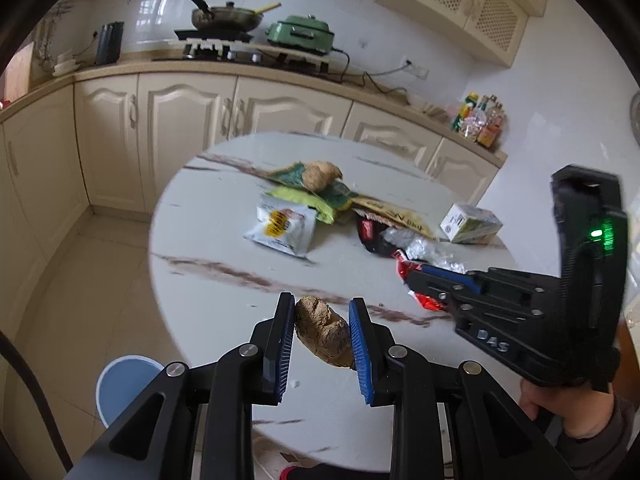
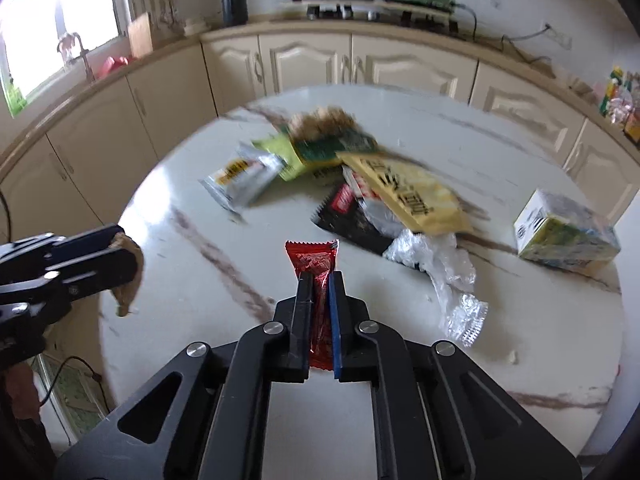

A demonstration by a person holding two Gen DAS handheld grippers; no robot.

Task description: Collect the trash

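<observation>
**Both grippers loaded over a littered kitchen table**

Cream cabinets and a long counter wrap around the far side of the kitchen, with a lidded pan (image 1: 226, 16) and a green electric cooker (image 1: 303, 34) on the stove area. Nearer stands a round white marble tabletop (image 1: 208, 248) streaked with brown veins.

At the near edge, the left gripper (image 1: 322, 320) has its jaws clamped on a brown lumpy piece of ginger (image 1: 324, 334), held above the tabletop between the blue pads. The right wrist view shows the same piece hanging from that gripper at the left edge of the table.

The right gripper (image 2: 320, 280) has its jaws pressed together on a red wrapper (image 2: 314, 262), whose crimped far end sticks out beyond the fingertips. A person's hand (image 1: 560, 408) grips the handle of this tool at the right of the left wrist view.

More trash lies in the middle of the tabletop: a white and yellow packet (image 1: 280, 230) on the left, a green and yellow bag (image 1: 316, 196) behind it with a second piece of ginger (image 1: 320, 174) resting on it, a yellow packet (image 2: 412, 196) overlapping a black and red wrapper (image 2: 348, 216), and crumpled silver foil (image 2: 444, 272) just right of the red wrapper. A small yellow-green carton (image 2: 564, 232) sits apart at the far right edge.

On the floor to the near left, a blue bin (image 1: 128, 384) shows beside the table.
</observation>
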